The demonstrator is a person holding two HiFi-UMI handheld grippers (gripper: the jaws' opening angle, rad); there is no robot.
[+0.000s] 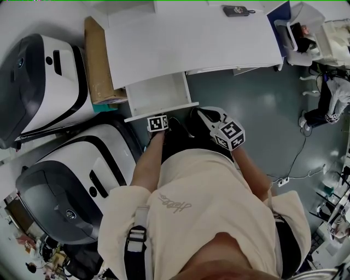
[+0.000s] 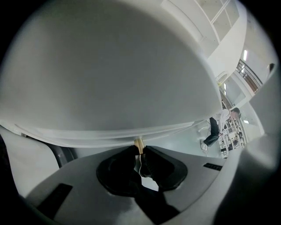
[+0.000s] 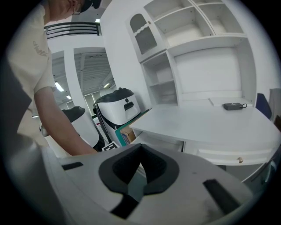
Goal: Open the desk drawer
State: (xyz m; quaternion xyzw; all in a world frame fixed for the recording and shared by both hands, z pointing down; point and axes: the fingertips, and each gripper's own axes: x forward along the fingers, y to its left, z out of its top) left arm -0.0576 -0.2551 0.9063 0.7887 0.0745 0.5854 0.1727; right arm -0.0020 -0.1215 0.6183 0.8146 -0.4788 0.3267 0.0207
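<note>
The white desk (image 1: 191, 38) stands at twelve o'clock from the person, its top bare apart from a small black device (image 1: 237, 10) lying toward the back at one o'clock. White shelving (image 3: 197, 48) rises behind it against the wall. The drawer (image 1: 156, 93) on the desk's left side is pulled well out toward the person, and its inside looks pale and bare. The left gripper (image 2: 139, 148) points steeply down at the drawer front (image 1: 161, 112), its jaws pinched closed on the small brass-coloured knob (image 2: 139, 142). The right gripper (image 3: 141, 148) hangs at two o'clock, clear of the desk, with its jaws together and nothing between them. A second drawer (image 3: 228, 154) under the desk's right half is shut. At eleven o'clock a cardboard box (image 1: 97, 60) stands on edge, touching the desk's left side and just beside the open drawer. Two large white-and-black machines (image 1: 38, 82) (image 1: 71, 180) fill nine to ten o'clock, the nearer one close to the person's left leg, so that side is tight. The grey floor (image 1: 257, 104) lies open from one to three o'clock. A power strip (image 1: 283, 181) and its cable lie on it at four o'clock, and another person (image 1: 328, 104) is at the far edge at two o'clock.
</note>
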